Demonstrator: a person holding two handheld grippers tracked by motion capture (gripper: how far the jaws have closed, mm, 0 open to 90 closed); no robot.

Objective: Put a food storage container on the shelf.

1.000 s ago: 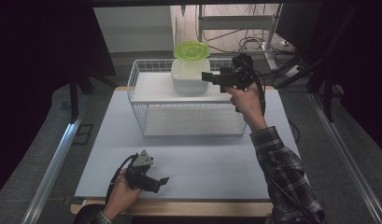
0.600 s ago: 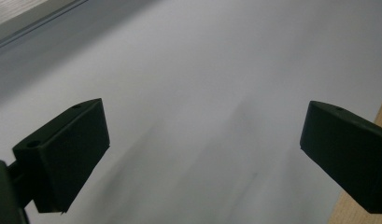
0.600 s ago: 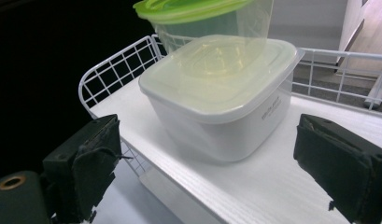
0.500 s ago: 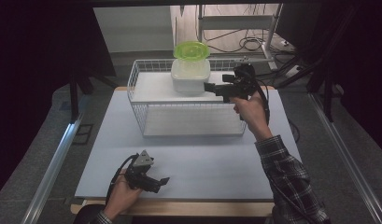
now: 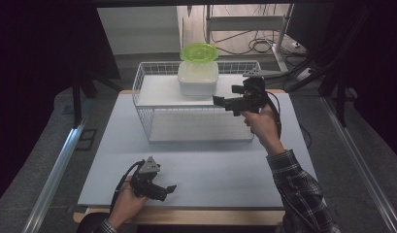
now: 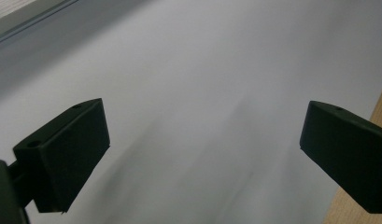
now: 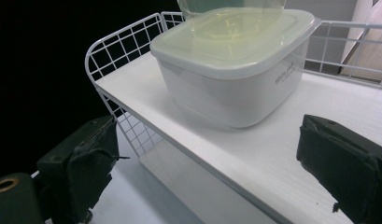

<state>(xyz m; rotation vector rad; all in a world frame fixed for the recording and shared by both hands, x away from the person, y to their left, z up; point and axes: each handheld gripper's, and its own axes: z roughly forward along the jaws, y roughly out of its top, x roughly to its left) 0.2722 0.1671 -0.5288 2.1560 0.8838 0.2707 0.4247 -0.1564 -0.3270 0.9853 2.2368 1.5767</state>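
The table carries a white wire rack at its far side, with a white shelf board on top. On that shelf, toward the back, sits a white lidded container, and a green bowl-like piece rests on its lid. The right gripper hangs at the front right edge of the rack, pointing toward the container, its jaws spread wide with nothing between them; in the right gripper view the container lies ahead, near but apart from the jaws. The left gripper rests low on the near left part of the table, jaws also wide and empty, facing bare tabletop. I judge the step in hand to be the reach for the container. The next move calls for sliding forward over the shelf until the jaws straddle the container's walls, then closing without jolting the green piece
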